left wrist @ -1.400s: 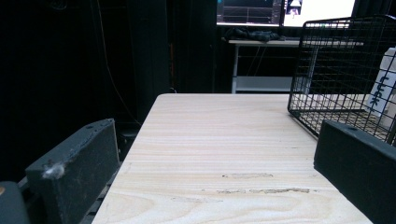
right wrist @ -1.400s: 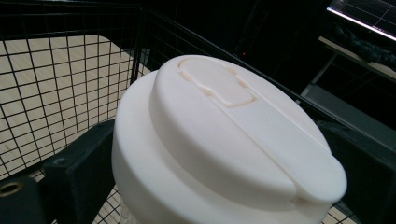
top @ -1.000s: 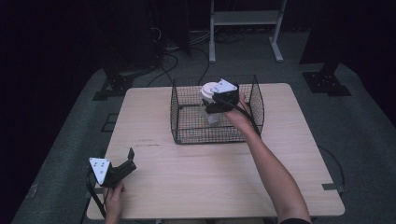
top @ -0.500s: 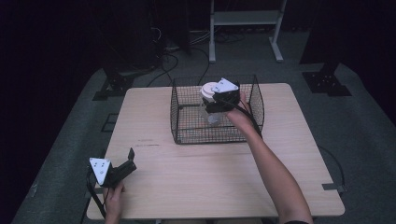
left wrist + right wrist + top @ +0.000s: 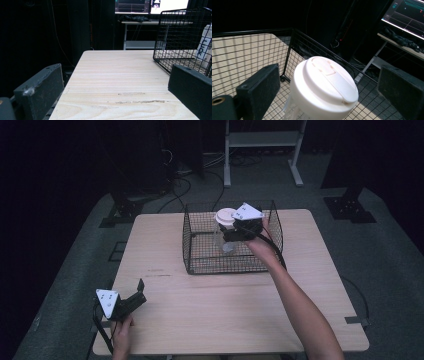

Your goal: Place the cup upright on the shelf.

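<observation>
Bottle (image 5: pixel 224 227) inside basket (image 5: pixel 200 265), right tongs (image 5: pixel 231 234) astride

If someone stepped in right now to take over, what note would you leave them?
Right gripper: open, jaws on either side of the white-lidded bottle, not clamped.
Left gripper: open, holding nothing, low over the near left corner of the table.
The bottle stands upright inside the wire basket at the table's far side.
Done: bottle is in the basket.
Left: probably either close on it to lift it out, or draw the right gripper clear; I can't tell which.
</observation>
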### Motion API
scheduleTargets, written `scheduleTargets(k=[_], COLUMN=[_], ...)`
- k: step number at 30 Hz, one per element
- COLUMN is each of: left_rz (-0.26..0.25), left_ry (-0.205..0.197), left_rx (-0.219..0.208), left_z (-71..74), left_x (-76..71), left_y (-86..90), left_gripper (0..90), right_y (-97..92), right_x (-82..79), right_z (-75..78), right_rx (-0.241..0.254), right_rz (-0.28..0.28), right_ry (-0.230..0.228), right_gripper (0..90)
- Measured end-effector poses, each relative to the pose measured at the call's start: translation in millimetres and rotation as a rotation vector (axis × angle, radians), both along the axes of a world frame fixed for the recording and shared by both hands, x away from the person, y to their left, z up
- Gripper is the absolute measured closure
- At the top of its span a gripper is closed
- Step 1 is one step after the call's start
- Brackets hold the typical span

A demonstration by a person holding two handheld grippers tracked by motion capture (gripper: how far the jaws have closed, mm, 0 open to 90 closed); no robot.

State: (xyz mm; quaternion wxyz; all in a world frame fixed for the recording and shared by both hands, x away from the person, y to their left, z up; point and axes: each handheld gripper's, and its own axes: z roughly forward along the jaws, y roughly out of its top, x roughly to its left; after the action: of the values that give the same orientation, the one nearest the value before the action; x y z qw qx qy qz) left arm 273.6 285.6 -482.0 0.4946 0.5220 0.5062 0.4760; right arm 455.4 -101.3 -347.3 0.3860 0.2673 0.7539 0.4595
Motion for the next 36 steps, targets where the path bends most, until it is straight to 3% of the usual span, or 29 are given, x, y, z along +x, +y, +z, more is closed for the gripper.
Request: scheduleTargets(k=[22,36], left_rz=[0.004,0.003], left_ry=[0.002,0.002], left_rx=[0.003,0.006], left_z=[-0.1,-0.1], left_x=[-0.2,0.0], left_y=[-0.1,-0.5], left_gripper=[0.0,0.0], right_y=[-23.9,-41.2], right_x=[-36.7,-52.1], right_z=[15.6,4.7], right_rx=[0.004,0.000], right_rz=[0.044,0.052], right_ry=[-0.019,0.005], right_gripper=[4.0,4.1])
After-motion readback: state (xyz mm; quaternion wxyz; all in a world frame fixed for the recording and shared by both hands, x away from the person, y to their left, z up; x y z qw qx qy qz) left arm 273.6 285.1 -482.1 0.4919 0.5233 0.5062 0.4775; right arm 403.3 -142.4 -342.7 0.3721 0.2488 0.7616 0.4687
